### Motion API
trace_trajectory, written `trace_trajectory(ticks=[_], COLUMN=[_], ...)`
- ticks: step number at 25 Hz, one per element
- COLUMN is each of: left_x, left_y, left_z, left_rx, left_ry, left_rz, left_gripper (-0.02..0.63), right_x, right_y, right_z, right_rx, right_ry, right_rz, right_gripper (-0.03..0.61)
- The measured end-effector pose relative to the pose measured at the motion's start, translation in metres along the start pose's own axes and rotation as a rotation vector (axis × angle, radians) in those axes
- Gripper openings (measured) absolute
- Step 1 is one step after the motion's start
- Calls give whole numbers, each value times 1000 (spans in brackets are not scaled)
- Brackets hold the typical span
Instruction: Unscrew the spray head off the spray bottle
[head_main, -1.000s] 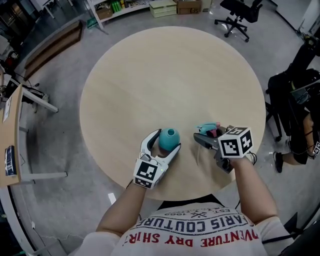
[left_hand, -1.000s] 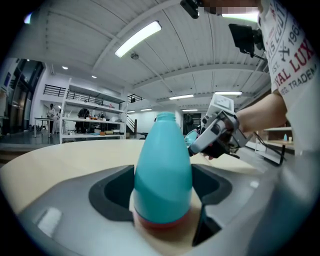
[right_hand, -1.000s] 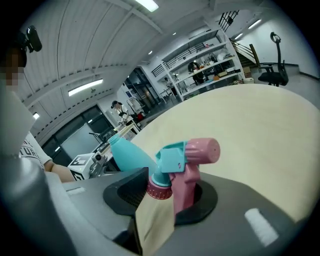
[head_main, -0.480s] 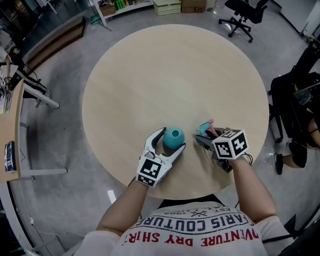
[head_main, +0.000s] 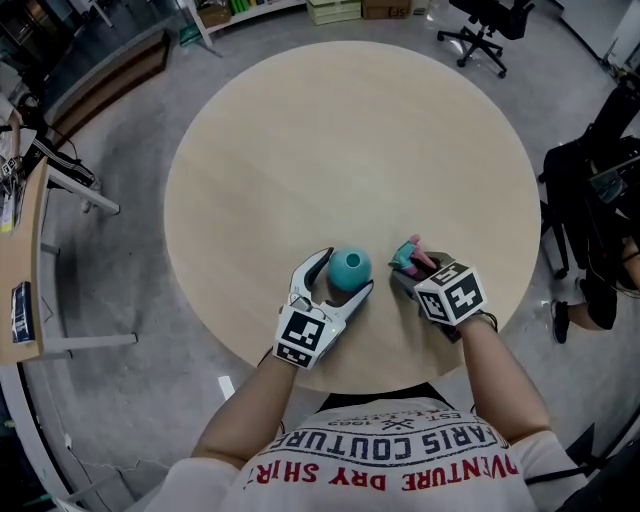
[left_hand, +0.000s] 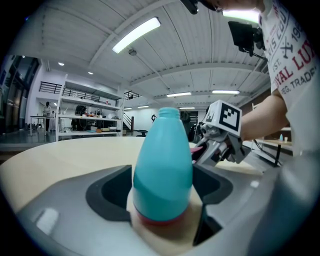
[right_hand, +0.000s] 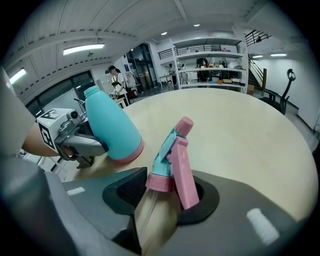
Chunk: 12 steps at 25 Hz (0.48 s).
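A pink and teal plastic spray head (right_hand: 172, 157) is already off its bottle and is held in the right gripper (right_hand: 167, 196). The jaws are partly closed and pinch it at the pink trigger and the ribbed pink collar. Its long axis is tilted. The pink nozzle tip points up and away from the person, and the collar sits low between the dark pads. A pale, blurred tube seems to hang below the collar, but this is hard to make out.

The teal plastic bottle (left_hand: 162, 165) has a rounded shoulder and a pink band at its base. It stands upright on a round pale wooden table (head_main: 340, 140), close to the edge nearest the person. Its long axis is vertical and its open neck points straight up. The left gripper (head_main: 346, 274) lies nearly level with its jaws spread wide around the bottle's lower body. The pads appear to press on both sides, steadying it. Spray head and bottle are near each other but apart, with the head to the bottle's right in the head view.

Both parts are probably light, hollow and fairly stiff, with smooth surfaces that could slip. The spray head is best held by the collar or the solid body, because the trigger may give when squeezed. The bottle is best held low on its widest part, and gently, as thin walls may dent.
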<state>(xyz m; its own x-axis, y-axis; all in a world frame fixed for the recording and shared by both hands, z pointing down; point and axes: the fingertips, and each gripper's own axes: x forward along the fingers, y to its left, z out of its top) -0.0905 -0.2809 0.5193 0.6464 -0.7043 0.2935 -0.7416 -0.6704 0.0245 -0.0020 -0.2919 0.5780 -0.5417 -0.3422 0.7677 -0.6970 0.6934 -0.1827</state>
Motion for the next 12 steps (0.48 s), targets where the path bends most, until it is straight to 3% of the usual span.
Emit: trace_trajectory(ticks=[3, 5, 7, 12], left_x=[0, -1, -3, -16], left_y=[-1, -1, 1, 7], left_z=[0, -1, -2, -3], left_rx=[1, 0, 2, 7], left_ry=[-1, -6, -8, -10], left_rz=[-5, -9, -8, 6], left_gripper=[396, 421, 445, 449], right_x=[0, 0, -2, -17], right_y=[4, 6, 6, -1], right_z=[0, 0, 2, 6], right_rx=[-15, -8, -3, -3], right_ry=[1, -22, -50, -93], right_rz=[15, 22, 19, -28], right_gripper=[206, 306, 361, 453])
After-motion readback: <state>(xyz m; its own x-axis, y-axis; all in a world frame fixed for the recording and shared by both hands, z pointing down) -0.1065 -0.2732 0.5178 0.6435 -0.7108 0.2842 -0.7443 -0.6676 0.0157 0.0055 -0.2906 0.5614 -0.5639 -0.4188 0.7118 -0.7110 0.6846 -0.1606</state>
